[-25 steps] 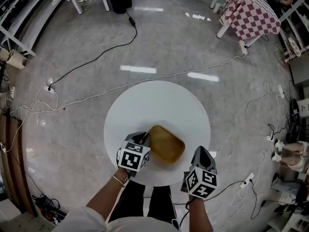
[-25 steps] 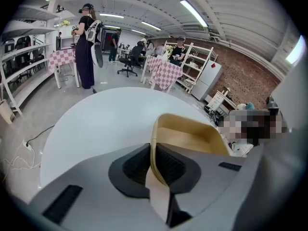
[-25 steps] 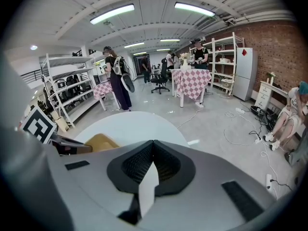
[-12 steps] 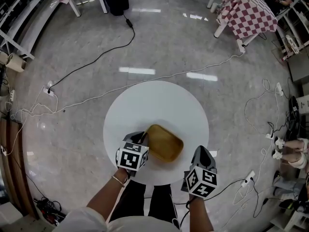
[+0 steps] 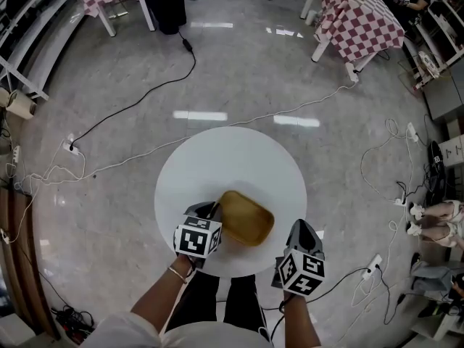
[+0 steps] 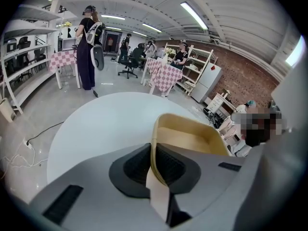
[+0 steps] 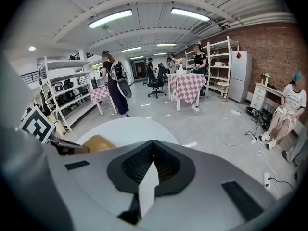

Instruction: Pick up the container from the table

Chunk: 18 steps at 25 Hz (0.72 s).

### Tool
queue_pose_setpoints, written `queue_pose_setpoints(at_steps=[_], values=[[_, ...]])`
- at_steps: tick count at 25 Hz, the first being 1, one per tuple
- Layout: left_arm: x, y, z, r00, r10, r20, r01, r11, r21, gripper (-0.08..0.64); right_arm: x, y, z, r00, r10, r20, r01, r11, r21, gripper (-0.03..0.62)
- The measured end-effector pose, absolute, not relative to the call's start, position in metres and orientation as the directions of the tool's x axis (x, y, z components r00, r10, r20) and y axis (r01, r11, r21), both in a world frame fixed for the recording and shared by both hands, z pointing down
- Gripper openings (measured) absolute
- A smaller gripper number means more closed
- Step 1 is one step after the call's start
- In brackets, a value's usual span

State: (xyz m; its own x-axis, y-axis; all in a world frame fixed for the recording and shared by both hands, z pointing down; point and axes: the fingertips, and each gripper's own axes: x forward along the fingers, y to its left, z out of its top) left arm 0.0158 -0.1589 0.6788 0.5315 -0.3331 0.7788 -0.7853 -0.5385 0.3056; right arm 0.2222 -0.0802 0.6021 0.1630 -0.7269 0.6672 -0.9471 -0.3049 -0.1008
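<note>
The shallow tan container (image 5: 248, 217), a rounded rectangle with its open side up, sits over the near part of the round white table (image 5: 232, 158). In the head view its long axis slants from the upper left, on the person's left side, down to the lower right. Whether its base rests on the table top or hangs just above it cannot be told.

The left gripper (image 5: 214, 210) is clamped on the container's left end wall. In the left gripper view the thin rim (image 6: 155, 143) runs between the ribbed pads, one pad outside the wall and one inside. The rest of the container (image 6: 192, 136) stretches away to the right.

The right gripper (image 5: 300, 228) hangs over the table's near right edge, apart from the container, its jaws pressed together on nothing (image 7: 153, 150). From its own view the container (image 7: 98, 142) shows to the left, on the table (image 7: 130, 126).

Beyond the table, a white cable (image 5: 290, 111) and a black cable (image 5: 138, 100) trail across the grey polished floor (image 5: 239, 56). Far from the table, at the upper right, stands a red-and-white checked table (image 5: 359, 17). A standing person in dark clothes (image 6: 86, 52) is on the table's far side, near white shelving (image 6: 24, 61). Off to the table's right, a seated person (image 7: 291, 102) is by a brick wall (image 7: 269, 47).
</note>
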Motion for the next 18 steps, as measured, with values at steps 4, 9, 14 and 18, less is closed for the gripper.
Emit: queue_pose_setpoints(at_steps=[4,9,14,18], values=[[0.019,-0.154,0.669,0.544,-0.321,0.775,-0.776,-0.544,0.320,0.035,0.224,-0.076,0.590,0.182,-0.733,0.656,-0.942,-0.322,-0.098,0.025],[0.022,-0.152,0.649,0.560,-0.326,0.762,-0.785,-0.503,0.362,0.035,0.230,-0.066,0.573,0.216,-0.742,0.635,-0.933,-0.349,-0.090,0.025],[0.029,-0.150,0.624,0.577,-0.328,0.747,-0.764,-0.541,0.352,0.035,0.234,-0.051,0.553,0.265,-0.748,0.609,-0.919,-0.388,-0.077,0.025],[0.038,-0.144,0.611,0.594,-0.318,0.739,-0.740,-0.578,0.346,0.035,0.239,-0.035,0.544,0.296,-0.739,0.605,-0.906,-0.418,-0.068,0.025]])
